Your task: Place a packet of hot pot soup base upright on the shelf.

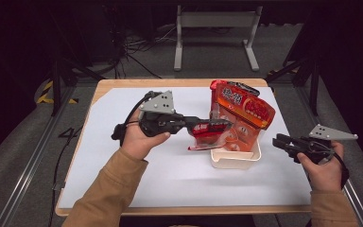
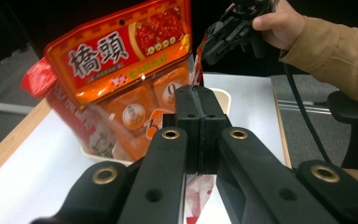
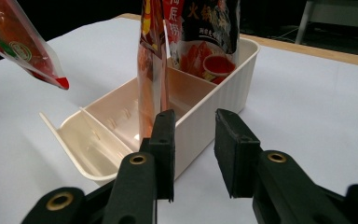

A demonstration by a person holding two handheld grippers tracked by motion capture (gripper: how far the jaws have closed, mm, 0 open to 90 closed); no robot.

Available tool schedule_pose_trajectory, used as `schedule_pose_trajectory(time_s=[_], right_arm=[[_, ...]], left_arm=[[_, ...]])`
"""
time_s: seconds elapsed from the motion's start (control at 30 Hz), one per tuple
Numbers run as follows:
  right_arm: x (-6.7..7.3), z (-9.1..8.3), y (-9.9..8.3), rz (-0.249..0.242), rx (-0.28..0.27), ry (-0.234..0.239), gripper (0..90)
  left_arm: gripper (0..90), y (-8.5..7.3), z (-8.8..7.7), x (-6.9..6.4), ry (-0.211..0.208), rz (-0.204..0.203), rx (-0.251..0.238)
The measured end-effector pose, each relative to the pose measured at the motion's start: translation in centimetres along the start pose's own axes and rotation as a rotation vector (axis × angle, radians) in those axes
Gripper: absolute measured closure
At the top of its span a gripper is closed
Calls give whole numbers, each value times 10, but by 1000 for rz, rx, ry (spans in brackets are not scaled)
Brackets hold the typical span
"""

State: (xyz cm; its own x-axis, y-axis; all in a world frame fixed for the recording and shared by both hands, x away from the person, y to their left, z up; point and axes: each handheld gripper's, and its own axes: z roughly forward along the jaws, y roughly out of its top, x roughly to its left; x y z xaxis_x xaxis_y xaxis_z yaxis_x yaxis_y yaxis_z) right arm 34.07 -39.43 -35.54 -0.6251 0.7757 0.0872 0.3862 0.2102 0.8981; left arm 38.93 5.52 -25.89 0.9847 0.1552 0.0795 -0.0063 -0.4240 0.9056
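Where left gripper (image 2: 199,130) fingers clamp it, red pouch (image 1: 207,134) mostly hidden.

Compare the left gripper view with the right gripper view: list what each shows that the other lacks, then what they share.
Left gripper view: shut black left gripper pinching a red plastic sauce pouch, and the person's tan sleeve. Right gripper view: right gripper with fingers apart and nothing between them, plus the dividers inside the cream plastic bin. Both: that bin, the white table cover, and packets standing in the bin, among them an orange printed packet.

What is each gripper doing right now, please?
Left gripper: shut on a red pouch.
Right gripper: open, holding nothing.
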Motion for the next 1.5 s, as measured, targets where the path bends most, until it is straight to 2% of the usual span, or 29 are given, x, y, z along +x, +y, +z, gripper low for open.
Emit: schedule_pose_trajectory(time_s=[0.17, 0.33, 0.57, 0.8, 1.2, 1.5], right_arm=[[-2, -2, 0, 0, -3, -6, 689], [-2, -2, -1, 10, 1, -3, 689], [-3, -1, -2, 7, 1, -3, 688], [-3, -1, -2, 6, 0, 0, 688], [-3, -1, -2, 9, 4, 4, 687], [-3, -2, -2, 8, 2, 3, 685]], left_arm=[[900, 4, 11, 1, -15, 17, 11], [900, 8, 21, 2, -7, 34, 6], [900, 10, 33, 4, -14, 39, -13], [900, 14, 47, 0, -35, 48, -34], [900, 14, 69, -2, -52, 48, -54], [900, 11, 81, -4, -77, 60, -44]])
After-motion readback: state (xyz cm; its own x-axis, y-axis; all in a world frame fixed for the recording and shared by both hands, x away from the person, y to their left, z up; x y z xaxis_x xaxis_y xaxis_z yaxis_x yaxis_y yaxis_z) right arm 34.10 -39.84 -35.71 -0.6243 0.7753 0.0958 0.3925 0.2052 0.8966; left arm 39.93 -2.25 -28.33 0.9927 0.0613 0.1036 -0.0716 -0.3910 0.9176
